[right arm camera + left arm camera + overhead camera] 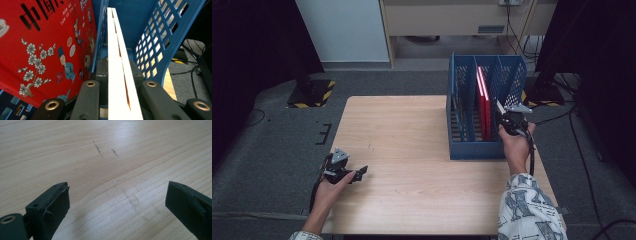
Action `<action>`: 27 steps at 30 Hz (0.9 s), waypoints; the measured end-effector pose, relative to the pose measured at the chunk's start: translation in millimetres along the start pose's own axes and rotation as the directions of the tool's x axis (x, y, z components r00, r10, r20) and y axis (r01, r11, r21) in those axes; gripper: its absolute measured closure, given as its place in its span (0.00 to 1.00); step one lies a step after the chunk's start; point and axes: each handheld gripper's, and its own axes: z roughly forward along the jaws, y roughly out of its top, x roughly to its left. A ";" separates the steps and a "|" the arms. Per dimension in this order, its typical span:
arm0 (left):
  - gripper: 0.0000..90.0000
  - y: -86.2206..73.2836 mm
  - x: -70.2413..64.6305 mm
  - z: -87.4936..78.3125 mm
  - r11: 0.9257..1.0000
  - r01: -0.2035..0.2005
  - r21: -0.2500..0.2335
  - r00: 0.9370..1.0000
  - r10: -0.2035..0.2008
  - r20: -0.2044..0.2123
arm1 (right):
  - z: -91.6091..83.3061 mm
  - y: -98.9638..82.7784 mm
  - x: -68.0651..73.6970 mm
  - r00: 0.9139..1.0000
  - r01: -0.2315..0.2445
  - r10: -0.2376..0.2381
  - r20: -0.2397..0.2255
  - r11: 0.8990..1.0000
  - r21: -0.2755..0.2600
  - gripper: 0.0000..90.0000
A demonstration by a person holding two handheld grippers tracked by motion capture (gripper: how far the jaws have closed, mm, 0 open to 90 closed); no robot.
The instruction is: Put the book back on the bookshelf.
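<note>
Right gripper (501,111) clamping jaws on thin white-edged book (117,65), holding it upright in rightmost compartment of blue file rack (462,150) at table's (412,165) far right; red illustrated book (42,50) standing in middle compartment, just beside; left gripper (117,202) resting low near table's left front edge, jaws gaping wide, gripping nothing, pointing over bare wood.
</note>
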 end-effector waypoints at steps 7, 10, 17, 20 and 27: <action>0.05 0.3 0.0 -0.4 1.000 0.001 -0.001 1.000 -0.001 0.000 | 0.0 -0.6 -0.5 1.000 0.000 0.000 -0.006 1.000 0.010 0.85; 0.05 0.4 0.1 -0.8 1.000 -0.001 -0.002 1.000 0.001 -0.001 | -0.3 -0.9 -0.4 1.000 -0.001 0.001 -0.008 1.000 0.018 0.85; 0.05 0.4 0.2 -1.0 1.000 0.001 -0.004 1.000 -0.001 -0.001 | -1.1 -3.5 -0.2 1.000 0.005 -0.005 -0.008 1.000 0.028 0.84; 0.05 0.6 0.2 -1.1 1.000 -0.003 -0.005 1.000 0.003 -0.002 | -1.8 -4.7 0.1 1.000 0.005 -0.005 -0.008 0.999 0.036 0.84; 0.05 0.9 -0.6 -1.2 1.000 -0.002 -0.006 1.000 0.002 -0.001 | -2.9 -7.8 -0.9 1.000 0.005 -0.004 -0.016 0.999 0.051 0.84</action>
